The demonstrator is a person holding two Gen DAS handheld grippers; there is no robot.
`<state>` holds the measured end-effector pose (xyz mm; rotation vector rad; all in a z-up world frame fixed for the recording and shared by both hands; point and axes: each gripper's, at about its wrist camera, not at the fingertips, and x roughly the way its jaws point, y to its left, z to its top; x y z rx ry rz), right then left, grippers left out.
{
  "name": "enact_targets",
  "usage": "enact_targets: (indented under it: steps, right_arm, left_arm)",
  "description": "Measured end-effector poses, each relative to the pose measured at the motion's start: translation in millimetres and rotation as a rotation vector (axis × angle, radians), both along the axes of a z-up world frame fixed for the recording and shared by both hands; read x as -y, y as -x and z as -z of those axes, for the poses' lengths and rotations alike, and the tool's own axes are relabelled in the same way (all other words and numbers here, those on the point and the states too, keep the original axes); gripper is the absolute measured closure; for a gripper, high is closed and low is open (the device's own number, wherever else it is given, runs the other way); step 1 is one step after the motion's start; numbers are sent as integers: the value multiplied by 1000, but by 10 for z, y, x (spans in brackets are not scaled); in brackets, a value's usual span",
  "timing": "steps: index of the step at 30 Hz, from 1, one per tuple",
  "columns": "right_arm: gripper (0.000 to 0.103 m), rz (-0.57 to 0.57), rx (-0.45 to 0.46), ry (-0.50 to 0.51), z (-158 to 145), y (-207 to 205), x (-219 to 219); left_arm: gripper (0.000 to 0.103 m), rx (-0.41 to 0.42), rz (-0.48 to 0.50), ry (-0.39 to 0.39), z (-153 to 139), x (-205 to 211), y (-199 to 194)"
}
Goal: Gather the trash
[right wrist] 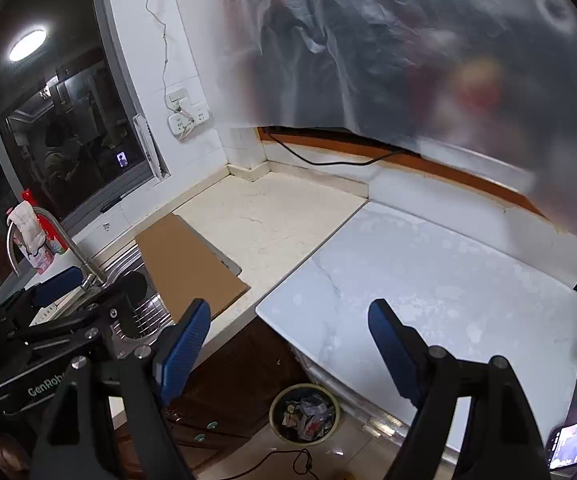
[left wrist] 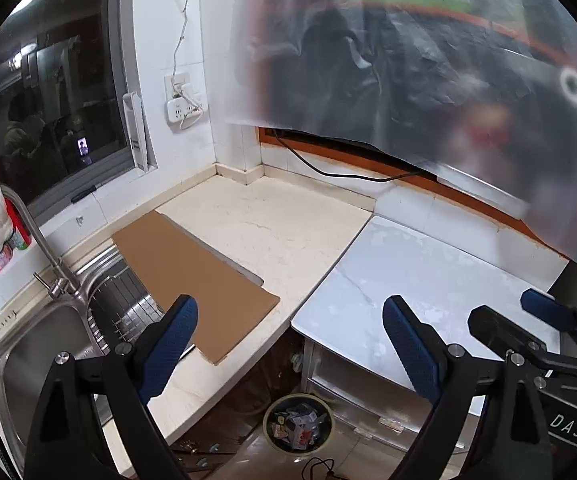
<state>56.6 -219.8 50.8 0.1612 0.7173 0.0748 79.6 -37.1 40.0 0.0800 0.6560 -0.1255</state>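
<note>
A round trash bin [left wrist: 298,422] with several wrappers inside stands on the floor below the counter edge; it also shows in the right wrist view [right wrist: 305,416]. My left gripper [left wrist: 288,344] is open and empty, held above the counter edge and the bin. My right gripper [right wrist: 288,340] is open and empty, also above the bin and the white worktop. The right gripper shows at the right edge of the left wrist view [left wrist: 528,328]. The left gripper shows at the left of the right wrist view [right wrist: 68,300]. No loose trash shows on the counter.
A beige counter [left wrist: 272,232] meets a white marbled worktop [left wrist: 428,280]. A brown cardboard sheet [left wrist: 192,276] lies partly over the steel sink [left wrist: 40,352] with its faucet [left wrist: 28,224]. A translucent plastic sheet [left wrist: 428,60] hangs over the back wall. A phone [right wrist: 576,444] lies at lower right.
</note>
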Motion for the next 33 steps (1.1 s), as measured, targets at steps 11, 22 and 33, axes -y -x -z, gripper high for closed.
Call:
enact_targets:
  steps: [11,22,33]
  right_arm:
    - [21,16,50,19,-93,63,29]
    - [21,17,70,19,-119,92,43]
    - [21,19,67,18,-116,108,33]
  left_arm:
    - [10,28,-3,-5,-72,82,36]
    - [10,26,-13,-13,-115,83,63]
    - [10,18,-18,-27,-128,65,83]
